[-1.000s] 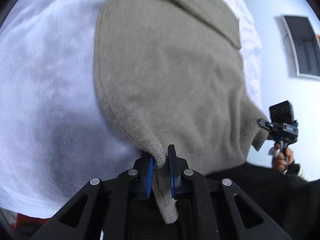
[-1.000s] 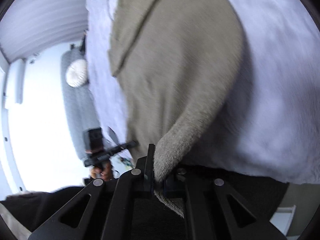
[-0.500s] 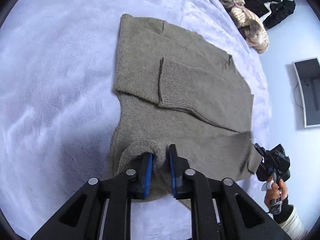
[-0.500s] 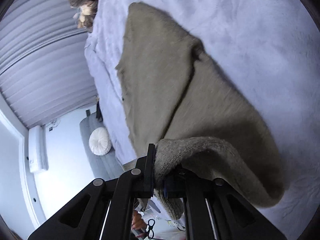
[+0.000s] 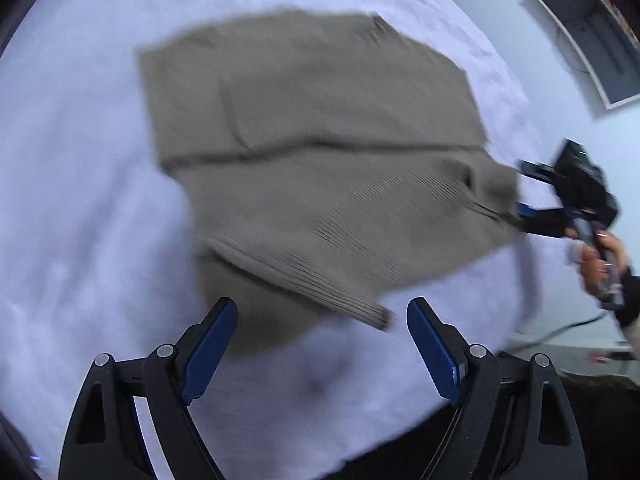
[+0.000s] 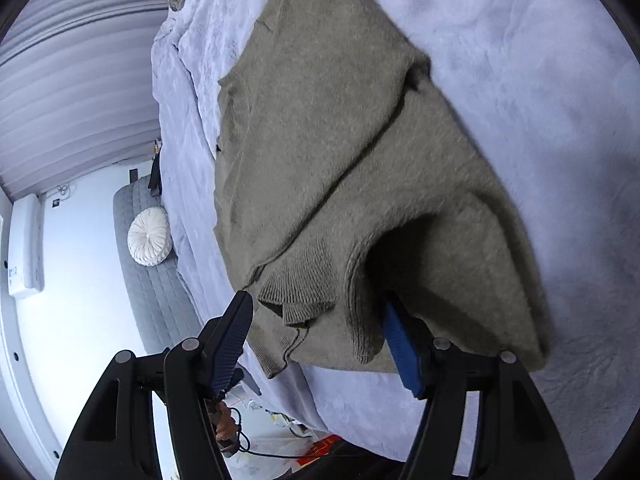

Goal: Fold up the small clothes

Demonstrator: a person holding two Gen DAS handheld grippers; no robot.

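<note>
A pale lilac plush blanket (image 5: pixel 100 208) covered the bed, with a grey bench and a round white cushion (image 6: pixel 149 236) beyond its edge. The left gripper (image 5: pixel 322 344) had its jaws spreading wide, nothing between the blue pads, the ribbed hem lying just ahead of them. The right gripper (image 6: pixel 316 336) was opening too, and the knit still draped over its right-hand finger without being pinched. The olive sweater (image 5: pixel 316 152) lay on the blanket, its lower part doubled up over the body. A second earlier both tongs had been clamped on the hem and carrying it; now both had let go, so this fold looked laid down, with smoothing or a further fold likely left.
</note>
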